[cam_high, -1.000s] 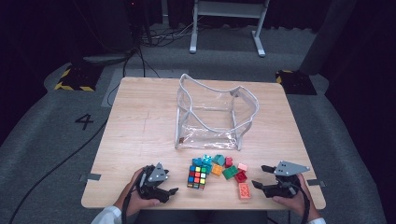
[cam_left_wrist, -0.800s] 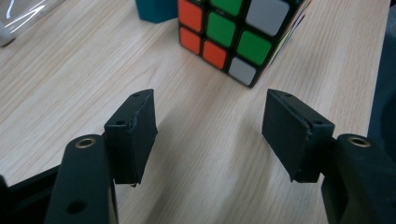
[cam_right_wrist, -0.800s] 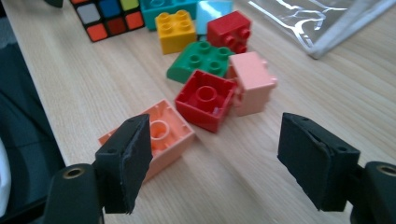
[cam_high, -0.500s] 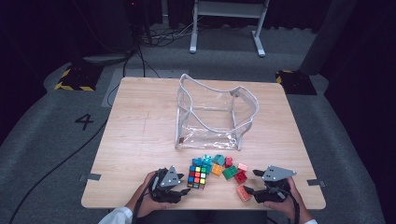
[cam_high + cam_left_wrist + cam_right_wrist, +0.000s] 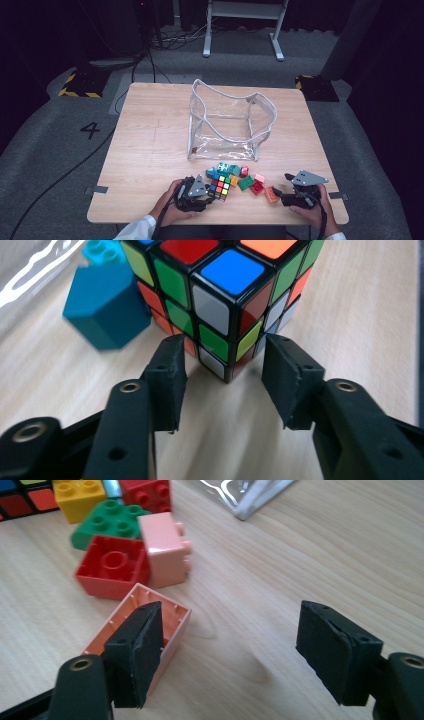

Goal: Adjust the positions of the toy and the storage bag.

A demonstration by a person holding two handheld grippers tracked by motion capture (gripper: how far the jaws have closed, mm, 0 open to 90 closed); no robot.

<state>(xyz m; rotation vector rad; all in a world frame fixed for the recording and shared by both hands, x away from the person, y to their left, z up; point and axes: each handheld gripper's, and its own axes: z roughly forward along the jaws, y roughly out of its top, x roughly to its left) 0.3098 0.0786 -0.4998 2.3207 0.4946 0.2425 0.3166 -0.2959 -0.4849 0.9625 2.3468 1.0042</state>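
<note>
A Rubik's cube (image 5: pixel 220 186) sits near the table's front edge among loose toy bricks. My left gripper (image 5: pixel 207 196) has just been closing on it. In the left gripper view the two pads press on the faces either side of the cube's (image 5: pixel 220 285) near corner, so the left gripper (image 5: pixel 222 347) is shut on it. My right gripper (image 5: pixel 281 192) stands open at the front right. In its own view the right gripper (image 5: pixel 230 625) has bare wood between its jaws, and a hollow salmon brick (image 5: pixel 172 612) lies against the left jaw.
A clear plastic bag (image 5: pixel 227 122) stands open mid-table behind the bricks. A teal brick (image 5: pixel 107 305) lies left of the cube. Red (image 5: pixel 112 570), pink (image 5: pixel 162 547), green (image 5: pixel 107 525) and yellow (image 5: pixel 80 497) bricks cluster ahead of the right gripper. The wooden table (image 5: pixel 150 150) stretches left.
The left hand has slid right up to the cube and its jaws have closed around the cube's corner. The right gripper stays open in about the same place.
</note>
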